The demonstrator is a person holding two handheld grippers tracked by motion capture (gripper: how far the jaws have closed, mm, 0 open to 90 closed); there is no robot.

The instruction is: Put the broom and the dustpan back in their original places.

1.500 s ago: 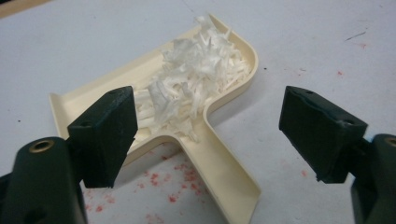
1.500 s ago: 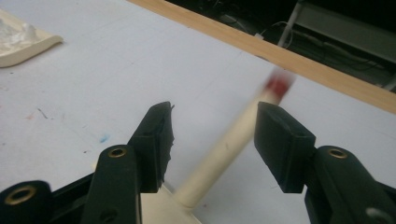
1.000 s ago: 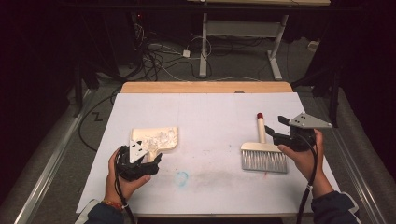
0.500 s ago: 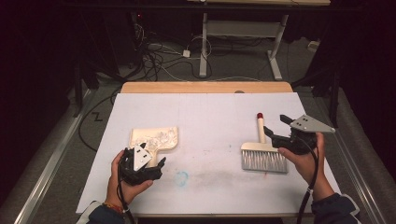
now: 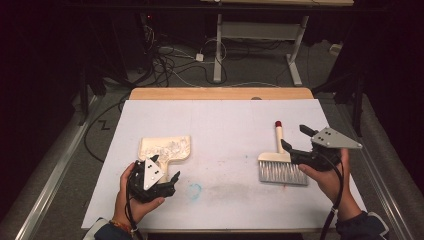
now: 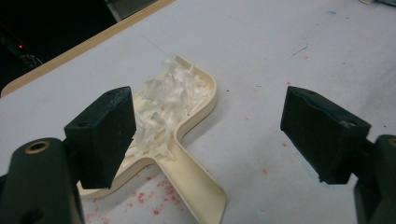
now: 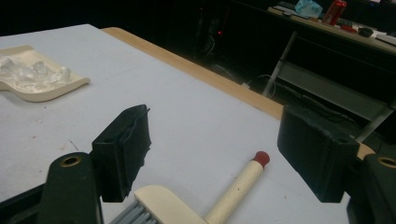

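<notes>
since the earlier frames the left gripper (image 5: 160, 176) has drawn slightly back from the dustpan (image 5: 165, 149), and the right gripper (image 5: 296, 139) has let go of the brush (image 5: 280, 164), its jaws just having opened, now wide with the handle below them, untouched. lower left of the high view: left jaws wide, empty, just short of the dustpan's handle; the dustpan holds white shreds (image 6: 166, 105), its handle pointing toward the bottom edge. lower right: the brush lies flat on the white table (image 5: 225, 125), long axis up-down in the frame, red tip (image 5: 278, 123) upward, bristles toward the bottom.
</notes>
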